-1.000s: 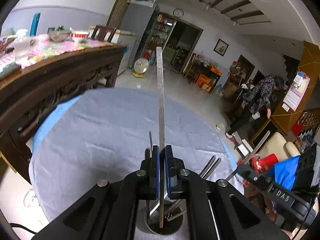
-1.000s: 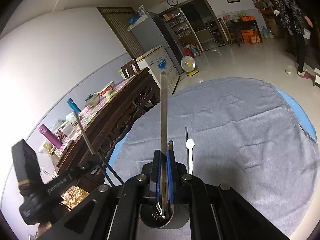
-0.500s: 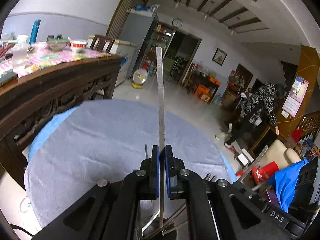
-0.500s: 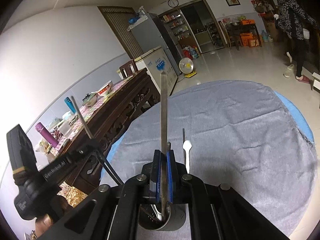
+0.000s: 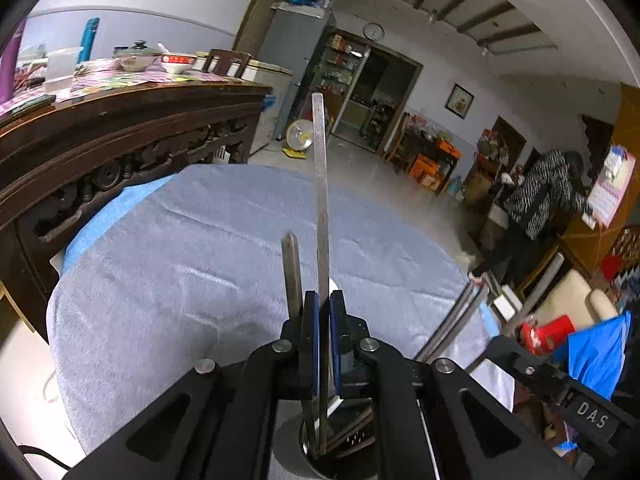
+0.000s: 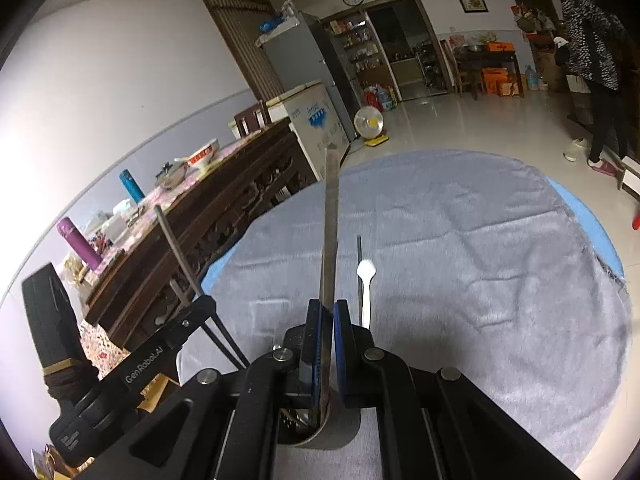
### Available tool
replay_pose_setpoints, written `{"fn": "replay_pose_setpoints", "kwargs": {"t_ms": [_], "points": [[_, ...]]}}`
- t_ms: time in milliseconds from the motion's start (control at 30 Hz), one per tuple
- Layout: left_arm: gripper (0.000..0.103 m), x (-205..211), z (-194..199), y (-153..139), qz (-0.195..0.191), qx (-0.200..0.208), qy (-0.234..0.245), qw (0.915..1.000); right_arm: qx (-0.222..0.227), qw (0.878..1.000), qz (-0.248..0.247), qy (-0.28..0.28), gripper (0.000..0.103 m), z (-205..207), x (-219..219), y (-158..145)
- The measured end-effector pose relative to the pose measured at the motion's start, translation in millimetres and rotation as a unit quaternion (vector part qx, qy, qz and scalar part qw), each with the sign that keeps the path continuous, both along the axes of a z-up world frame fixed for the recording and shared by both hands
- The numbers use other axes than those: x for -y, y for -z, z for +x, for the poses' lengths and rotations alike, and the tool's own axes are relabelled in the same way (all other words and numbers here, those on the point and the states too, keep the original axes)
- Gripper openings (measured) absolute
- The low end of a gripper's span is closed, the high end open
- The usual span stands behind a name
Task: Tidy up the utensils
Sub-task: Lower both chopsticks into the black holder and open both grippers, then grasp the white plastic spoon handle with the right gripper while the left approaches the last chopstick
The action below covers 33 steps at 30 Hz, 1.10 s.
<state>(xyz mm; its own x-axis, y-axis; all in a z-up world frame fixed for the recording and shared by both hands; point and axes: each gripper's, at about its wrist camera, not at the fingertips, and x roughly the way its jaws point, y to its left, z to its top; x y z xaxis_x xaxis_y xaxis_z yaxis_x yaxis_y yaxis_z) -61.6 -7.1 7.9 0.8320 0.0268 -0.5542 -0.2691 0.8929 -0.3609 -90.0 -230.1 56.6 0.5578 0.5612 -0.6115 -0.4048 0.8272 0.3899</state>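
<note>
My left gripper (image 5: 323, 308) is shut on a flat metal utensil handle (image 5: 320, 184) that stands upright, its lower end inside a steel utensil cup (image 5: 320, 452) below the fingers. Several other handles (image 5: 456, 320) lean out of the cup. My right gripper (image 6: 327, 316) is shut on another flat metal handle (image 6: 331, 216), whose lower end sits in the same cup (image 6: 320, 428). A white spoon handle (image 6: 365, 280) stands in the cup beside it. The left gripper shows in the right wrist view (image 6: 188, 312), the right gripper in the left wrist view (image 5: 520, 360).
The cup stands on a round table under a grey cloth (image 5: 200, 264) (image 6: 480, 248). A dark carved wooden sideboard (image 5: 120, 132) with bowls and bottles runs along the left. A person (image 5: 536, 200) stands far right across the tiled floor.
Both grippers have sunk a little with their utensils, so the handles sit deeper in the cup. The views tilted slightly; both stay shut.
</note>
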Motion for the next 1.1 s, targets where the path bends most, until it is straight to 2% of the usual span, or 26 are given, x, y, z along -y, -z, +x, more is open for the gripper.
{"fn": "replay_pose_setpoints", "kwargs": {"t_ms": [233, 400, 467, 500, 533, 567, 600, 633, 667, 767, 900, 1000, 1100], "points": [[0.005, 18.3, -6.5, 4.3, 0.032, -0.003, 0.031, 0.999, -0.004, 1.0, -0.012, -0.013, 0.007, -9.0, -7.0, 9.7], [0.006, 22.4, -8.7, 5.0, 0.034, -0.012, 0.053, 0.9979, -0.014, 0.999, -0.019, -0.032, 0.008, -11.3, -12.8, 15.2], [0.013, 21.8, -11.2, 2.0, 0.028, -0.016, 0.058, 0.9978, -0.013, 0.999, -0.026, -0.038, 0.009, -11.5, -15.7, 14.5], [0.031, 19.8, -13.7, -2.1, 0.025, -0.013, 0.057, 0.998, -0.012, 0.999, -0.027, -0.038, 0.009, -10.9, -15.8, 13.5], [0.056, 16.8, -17.2, -7.9, 0.025, -0.006, 0.05, 0.9984, -0.012, 0.999, -0.023, -0.038, 0.016, -9.8, -14.1, 11.4], [0.064, 13.5, -20.0, -13.7, 0.024, 0.002, 0.042, 0.9988, -0.012, 0.999, -0.018, -0.034, 0.032, -9.1, -11.8, 9.0], [0.067, 10.0, -25.1, -21.8, 0.021, 0.019, 0.033, 0.9991, -0.009, 0.999, -0.013, -0.032, 0.042, -8.7, -9.0, 5.7], [0.067, 6.1, -28.0, -28.8, 0.02, 0.029, 0.03, 0.999, -0.004, 1.0, -0.008, -0.029, 0.059, -9.7, -6.3, 1.8], [0.067, 1.7, -30.1, -35.6, 0.019, 0.036, 0.027, 0.9988, 0.004, 1.0, 0.0, -0.026, 0.063, -10.1, -2.1, -3.7], [0.067, -20.4, -40.4, -57.5, 0.005, 0.067, 0.001, 0.9978, 0.013, 1.0, 0.02, -0.015, 0.063, -8.6, 8.7, -16.7], [0.074, -62.5, -45.9, -72.8, -0.012, 0.088, -0.059, 0.9943, 0.021, 0.999, 0.042, 0.018, 0.066, -0.2, 31.9, -28.5], [0.076, -97.7, -42.0, -66.0, -0.024, 0.073, -0.101, 0.9919, 0.01, 0.998, 0.044, 0.04, 0.069, 10.4, 47.9, -24.1], [0.077, -134.4, -27.9, -43.5, -0.045, 0.022, -0.14, 0.989, -0.022, 0.997, 0.054, 0.055, 0.069, 24.4, 63.1, -8.9]]}}
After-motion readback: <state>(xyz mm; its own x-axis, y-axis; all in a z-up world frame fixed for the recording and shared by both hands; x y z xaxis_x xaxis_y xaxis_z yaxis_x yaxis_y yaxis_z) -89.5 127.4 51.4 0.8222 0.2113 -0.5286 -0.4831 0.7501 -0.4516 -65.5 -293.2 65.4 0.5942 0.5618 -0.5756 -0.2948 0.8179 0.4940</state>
